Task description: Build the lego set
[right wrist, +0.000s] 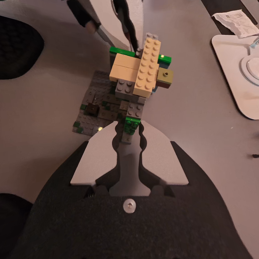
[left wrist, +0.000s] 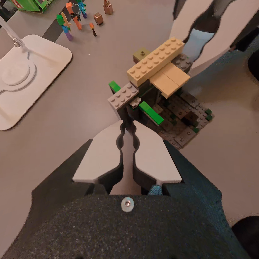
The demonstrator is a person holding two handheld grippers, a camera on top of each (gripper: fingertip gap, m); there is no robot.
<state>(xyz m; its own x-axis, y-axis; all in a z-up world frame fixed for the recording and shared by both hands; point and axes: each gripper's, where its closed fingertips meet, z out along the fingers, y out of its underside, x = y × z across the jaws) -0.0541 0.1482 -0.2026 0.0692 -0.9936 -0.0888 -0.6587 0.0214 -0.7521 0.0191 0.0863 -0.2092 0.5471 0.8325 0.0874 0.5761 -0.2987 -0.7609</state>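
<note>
The grey tabletop [left wrist: 86,86] carries the whole work area. The landmark is the partly built lego model [right wrist: 131,78], a tower of grey, green and tan bricks standing on a grey studded baseplate [right wrist: 89,120].

**Progress (judgement).** The baseplate is tiled. The tower is raised and capped by a long tan studded brick [left wrist: 155,61] laid over smooth tan tiles [left wrist: 169,79]. Bright green plates [left wrist: 151,113] project from the sides of the tower. The structure appears well advanced. Beyond the model, in the left wrist view, several blocky minifigures [left wrist: 72,18], a small brown barrel-like piece [left wrist: 98,18] and a torch piece [left wrist: 93,29] stand loose. These probably remain to be placed.

**Other items.** A white flat stand base [left wrist: 28,75] lies to one side of the model. A green carton [left wrist: 32,5] lies beyond the minifigures.

**Grippers.**
- The left gripper [left wrist: 128,124] is clenched on a dark upright part at the edge of the model. Its fingers are almost closed.
- The right gripper [right wrist: 128,124] sits at the opposite side. Its jaws are spread around a green and grey stepped section. Contact cannot be confirmed.

**Not resolvable.**
- The interior under the tan roof is in shadow.
- The part held by the left gripper cannot be identified.
- The carton is cut off at the frame edge.
- The figures are small and slightly blurred.
</note>
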